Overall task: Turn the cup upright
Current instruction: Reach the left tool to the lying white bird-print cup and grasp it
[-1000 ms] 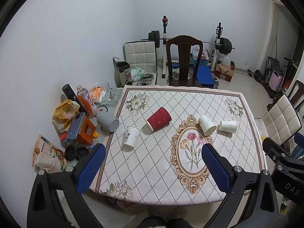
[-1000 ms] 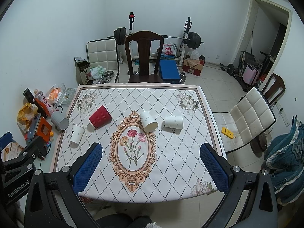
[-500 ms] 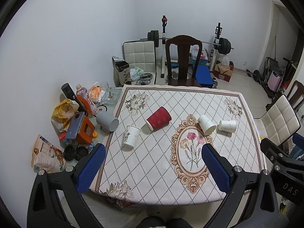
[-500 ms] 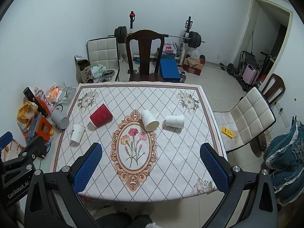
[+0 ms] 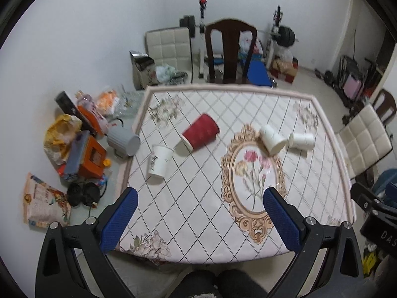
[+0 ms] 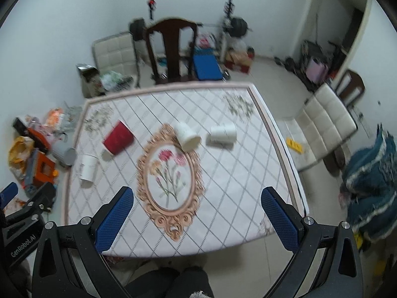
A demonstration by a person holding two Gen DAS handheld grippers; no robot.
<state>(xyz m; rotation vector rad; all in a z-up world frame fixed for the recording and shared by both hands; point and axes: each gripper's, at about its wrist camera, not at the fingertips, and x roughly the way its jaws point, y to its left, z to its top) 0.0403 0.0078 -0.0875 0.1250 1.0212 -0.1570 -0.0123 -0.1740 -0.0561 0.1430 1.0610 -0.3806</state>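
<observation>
Several cups lie on their sides on the floral tablecloth [image 5: 198, 198]: a red ribbed cup [image 5: 200, 134] [image 6: 118, 140], a white cup [image 5: 159, 160] [image 6: 88, 166] at the left edge, a white cup [image 5: 271, 139] [image 6: 187, 136] by the oval flower motif, and a white cup [image 5: 300, 140] [image 6: 222, 134] to its right. My left gripper [image 5: 198, 219] is open and empty, high above the table's near edge. My right gripper [image 6: 197, 217] is open and empty, also above the near edge.
A dark wooden chair [image 5: 229, 49] stands at the far side, a padded white chair [image 6: 325, 124] at the right. Clutter lies on the floor at the left, including a grey mug [image 5: 122, 140] and an orange box [image 5: 91, 157]. Gym weights stand by the back wall.
Both grippers have moved forward and down toward the table, so the cups look larger. The right view has swung and blurred. No cup has moved.
</observation>
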